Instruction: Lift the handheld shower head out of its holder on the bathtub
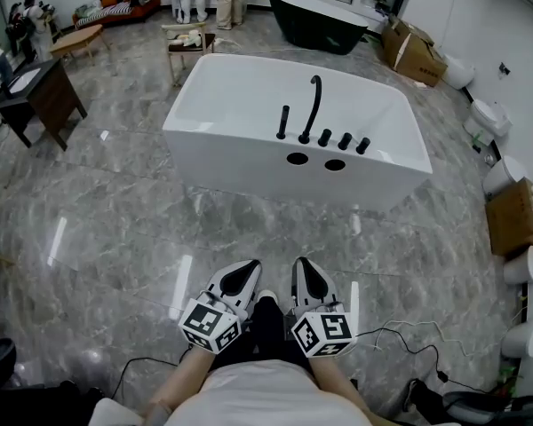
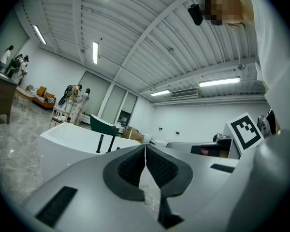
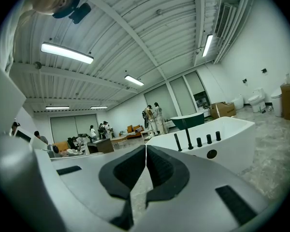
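Note:
A white bathtub (image 1: 249, 140) stands in the middle of the marble floor, well ahead of me. On its near rim a short black handheld shower head (image 1: 283, 122) stands upright in its holder, left of a tall curved black spout (image 1: 314, 106) and three black knobs (image 1: 344, 140). My left gripper (image 1: 249, 267) and right gripper (image 1: 302, 265) are side by side low over the floor, both shut with nothing between them and far short of the tub. In the left gripper view the gripper (image 2: 145, 147) points at the shower head (image 2: 100, 143). The right gripper (image 3: 146, 148) sees that shower head (image 3: 176, 142) to its right.
A black bathtub (image 1: 315, 20) and cardboard boxes (image 1: 413, 47) stand at the back. Toilets (image 1: 490, 114) and another box (image 1: 518, 216) line the right wall. A dark wooden desk (image 1: 44, 96) is at the left. Cables (image 1: 409, 344) lie near my feet. People stand far back.

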Demonstrator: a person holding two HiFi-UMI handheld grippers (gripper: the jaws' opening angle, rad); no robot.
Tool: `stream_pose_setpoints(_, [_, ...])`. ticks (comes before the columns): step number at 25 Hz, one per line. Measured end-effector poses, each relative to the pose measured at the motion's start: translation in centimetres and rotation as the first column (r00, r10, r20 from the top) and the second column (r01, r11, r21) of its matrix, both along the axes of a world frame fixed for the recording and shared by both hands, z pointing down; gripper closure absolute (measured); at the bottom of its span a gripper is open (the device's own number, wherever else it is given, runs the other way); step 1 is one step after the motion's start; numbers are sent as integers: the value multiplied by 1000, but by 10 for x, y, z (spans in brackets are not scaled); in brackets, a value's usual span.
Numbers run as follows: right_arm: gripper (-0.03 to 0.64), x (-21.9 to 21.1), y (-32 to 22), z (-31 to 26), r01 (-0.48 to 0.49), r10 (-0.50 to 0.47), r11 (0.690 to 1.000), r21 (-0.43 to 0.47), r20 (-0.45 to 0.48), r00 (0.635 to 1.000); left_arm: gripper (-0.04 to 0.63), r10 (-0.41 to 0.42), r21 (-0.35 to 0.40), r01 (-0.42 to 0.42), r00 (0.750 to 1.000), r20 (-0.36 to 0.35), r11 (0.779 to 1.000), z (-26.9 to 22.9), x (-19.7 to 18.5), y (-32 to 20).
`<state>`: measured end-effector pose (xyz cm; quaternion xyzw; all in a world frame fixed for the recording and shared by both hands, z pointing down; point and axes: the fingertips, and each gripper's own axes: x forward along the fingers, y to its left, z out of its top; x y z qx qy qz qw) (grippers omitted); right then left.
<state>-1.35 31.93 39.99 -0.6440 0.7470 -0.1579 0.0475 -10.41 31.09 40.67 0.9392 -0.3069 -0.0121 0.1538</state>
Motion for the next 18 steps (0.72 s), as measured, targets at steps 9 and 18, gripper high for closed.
stream_pose_setpoints(9, [598, 43, -64, -6, -3, 3, 1000, 25, 4, 1000, 583, 2, 23, -2, 1000, 1, 1000, -5, 40, -62])
stream_pose_setpoints(18, [598, 57, -113, -3, 31, -31, 999, 26, 10, 999, 584, -16, 20, 16, 1000, -2, 1000, -1, 59, -103])
